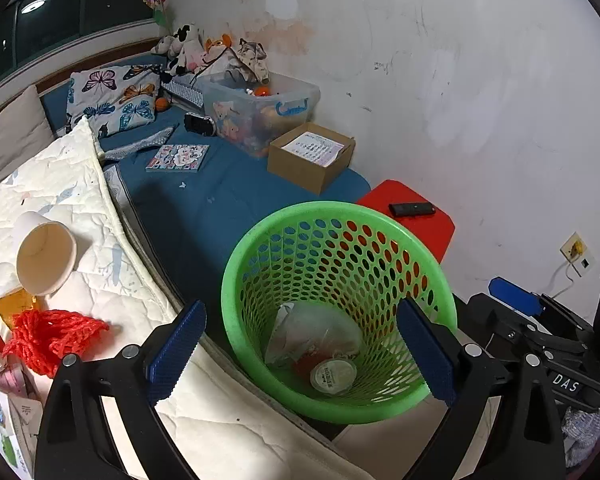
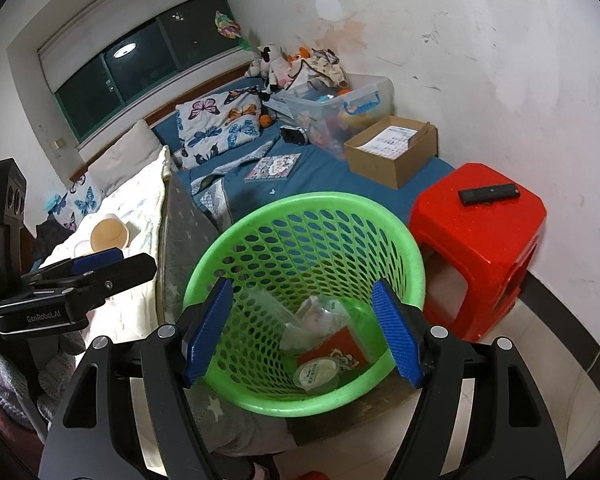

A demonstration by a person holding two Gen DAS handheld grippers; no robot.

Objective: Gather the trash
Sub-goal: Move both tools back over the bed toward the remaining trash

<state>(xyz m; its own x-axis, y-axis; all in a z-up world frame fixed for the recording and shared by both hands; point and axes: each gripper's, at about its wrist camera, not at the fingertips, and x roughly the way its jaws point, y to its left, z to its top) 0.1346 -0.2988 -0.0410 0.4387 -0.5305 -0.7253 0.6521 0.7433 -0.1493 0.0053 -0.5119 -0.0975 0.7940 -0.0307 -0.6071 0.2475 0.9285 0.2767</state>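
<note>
A green mesh basket [image 1: 236, 276] [image 2: 204, 276] stands beside the bed. It holds a plastic bag [image 1: 312, 332], a round lid [image 1: 333, 376] [image 2: 315, 374] and a red box [image 2: 336, 354]. My left gripper [image 1: 300, 350] is open and empty above the basket. My right gripper [image 2: 302, 332] is open and empty above it too. On the white quilt [image 1: 100, 264] at left lie a paper cup [image 1: 46, 256] [image 2: 109, 234], a clear bottle with amber liquid [image 1: 8, 296] and a red net bag [image 1: 48, 336].
A red stool [image 2: 476, 240] [image 1: 408, 216] with a black remote [image 2: 488, 194] stands right of the basket by the wall. On the blue bed sit a cardboard box [image 1: 310, 156], a clear toy bin [image 1: 260, 108], a book [image 1: 178, 158] and pillows.
</note>
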